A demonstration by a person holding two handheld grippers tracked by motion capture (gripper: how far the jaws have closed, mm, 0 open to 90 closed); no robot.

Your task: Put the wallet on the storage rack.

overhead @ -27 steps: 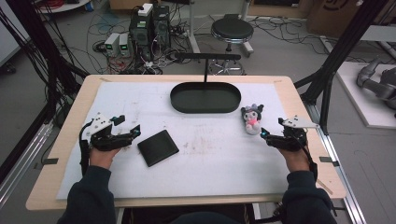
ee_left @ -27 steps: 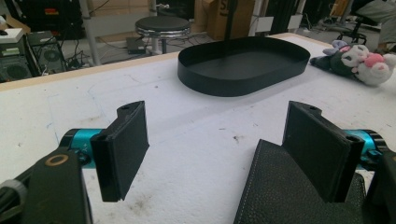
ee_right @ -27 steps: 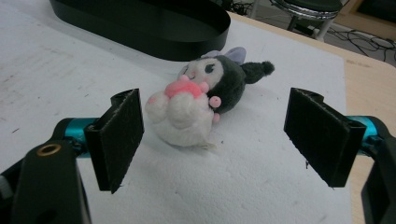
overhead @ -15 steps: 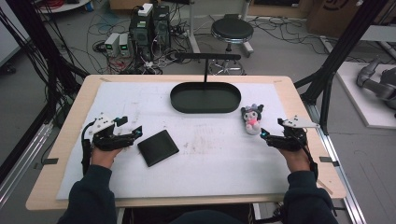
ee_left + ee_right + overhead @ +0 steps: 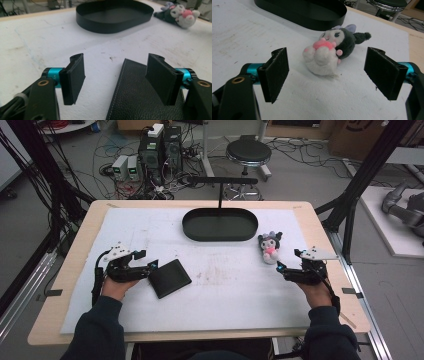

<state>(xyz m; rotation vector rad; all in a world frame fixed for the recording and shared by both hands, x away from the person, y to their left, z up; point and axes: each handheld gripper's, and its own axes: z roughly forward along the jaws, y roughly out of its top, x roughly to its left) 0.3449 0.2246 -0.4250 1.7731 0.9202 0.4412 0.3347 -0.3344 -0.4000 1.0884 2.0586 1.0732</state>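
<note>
A black leather wallet [image 5: 170,278] lies flat on the white mat, left of centre. My left gripper [image 5: 150,266] is at its left edge, open; in the left gripper view [image 5: 115,57] one jaw stands over the wallet [image 5: 147,100] and the other over bare mat, neither pressing on it. A small plush toy [image 5: 270,247], black, white and pink, lies on the mat at the right. My right gripper [image 5: 283,268] is open just short of it; in the right gripper view [image 5: 327,51] the plush toy [image 5: 325,53] lies ahead between the wide jaws, untouched.
A black oval tray [image 5: 220,225] stands at the back middle of the mat, also seen as the tray [image 5: 112,15] and the tray [image 5: 307,10] from the grippers. Bare white mat [image 5: 230,290] stretches between the two hands. The wooden table edge [image 5: 320,230] runs close on the right.
My left gripper has edged to the right, up to the wallet's left edge. The right gripper, the wallet and the plush toy have stayed where they were.
</note>
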